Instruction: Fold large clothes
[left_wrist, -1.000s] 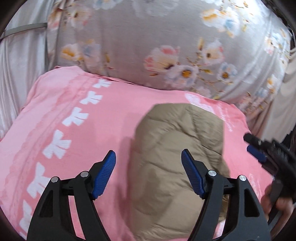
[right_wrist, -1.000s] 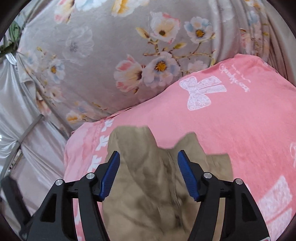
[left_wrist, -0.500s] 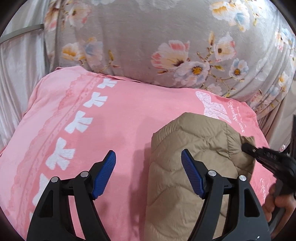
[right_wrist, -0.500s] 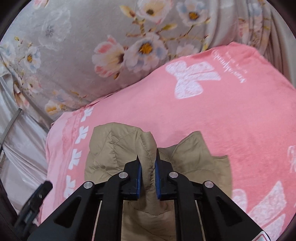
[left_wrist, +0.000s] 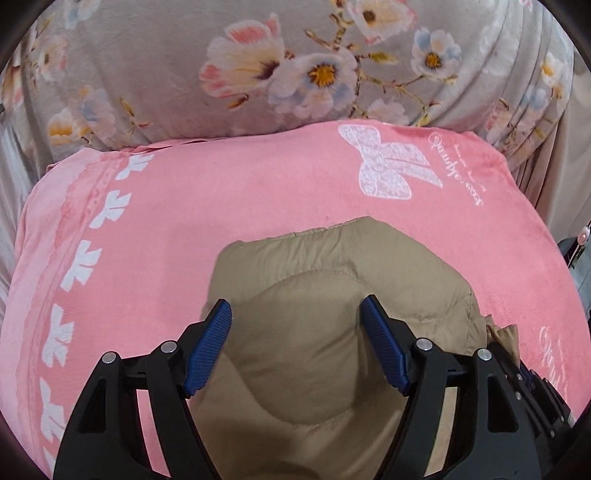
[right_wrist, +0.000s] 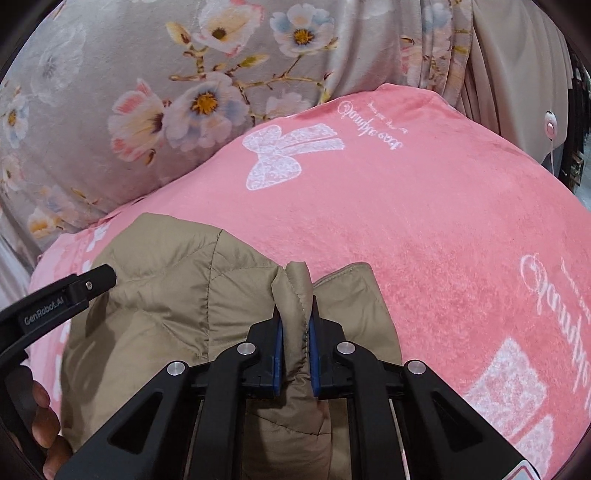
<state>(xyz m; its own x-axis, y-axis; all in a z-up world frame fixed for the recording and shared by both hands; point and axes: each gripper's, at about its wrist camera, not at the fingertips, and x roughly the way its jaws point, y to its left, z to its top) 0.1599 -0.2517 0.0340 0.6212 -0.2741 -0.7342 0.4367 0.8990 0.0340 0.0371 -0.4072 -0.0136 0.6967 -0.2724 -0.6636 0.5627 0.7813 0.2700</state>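
Tan quilted jacket (left_wrist: 332, 295) lies bunched on the pink blanket (left_wrist: 184, 221), which covers a bed. In the left wrist view the jacket sits in the lower middle of the blanket, its rounded stitched panel directly under the camera. A white lace bow print (left_wrist: 388, 170) lies beyond the jacket, well apart from it; a column of smaller white bows runs down the blanket's left border. A grey floral fabric (left_wrist: 295, 66) rises behind the blanket's far edge.

Left gripper (left_wrist: 295, 321): fingers spread wide, blue pads (left_wrist: 208, 347) apart on either side of the rounded panel. Pads press on nothing; whether they touch the cloth below, I cannot tell. The same gripper enters the right wrist view at the left edge, with a hand (right_wrist: 40, 424) wrapped on its handle.

Right gripper (right_wrist: 294, 325): fingers drawn nearly together (having just been closing), and a raised fold of the jacket's edge is pinched between the blue pads. The fold stands upright above the fingertips, its stitched hem showing. Jacket fabric (right_wrist: 166, 295) spreads to the left of the grip and a smaller flap lies just to its right.

A small pink-and-white round thing (right_wrist: 550, 125) with a thin cord sits on the beige curtain at upper right.
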